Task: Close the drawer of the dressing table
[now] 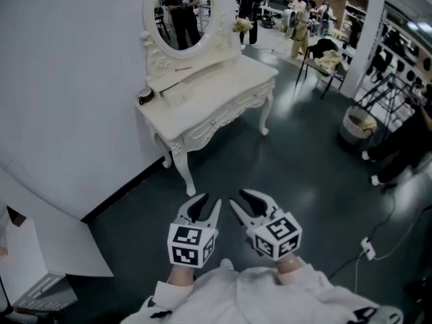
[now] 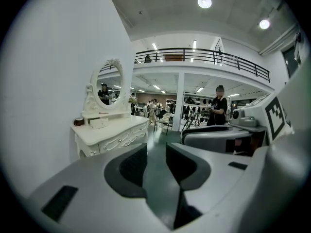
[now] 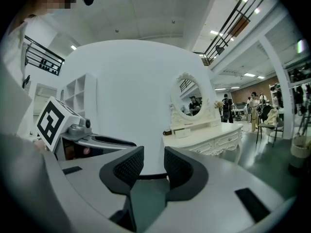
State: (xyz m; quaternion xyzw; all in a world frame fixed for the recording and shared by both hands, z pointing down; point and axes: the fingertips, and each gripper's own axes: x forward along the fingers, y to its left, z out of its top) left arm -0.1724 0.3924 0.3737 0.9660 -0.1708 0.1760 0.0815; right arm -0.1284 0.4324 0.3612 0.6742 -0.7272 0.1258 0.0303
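The dressing table (image 1: pixel 226 86) stands against the white wall, well ahead of both grippers. At the back edge of its top, below the oval mirror (image 1: pixel 181 9), a small drawer (image 1: pixel 177 93) seems to jut forward from the mirror base. The front drawers look flush, though they are too small to be sure. A dark jar (image 1: pixel 145 95) sits at the top's left corner, near that drawer. The left gripper (image 1: pixel 204 204) and right gripper (image 1: pixel 244 201) hover side by side over the floor (image 1: pixel 283 160), jaws parted, nothing between them. An off-centre push could skew and jam the drawer, and a wide sweep could knock the jar off.
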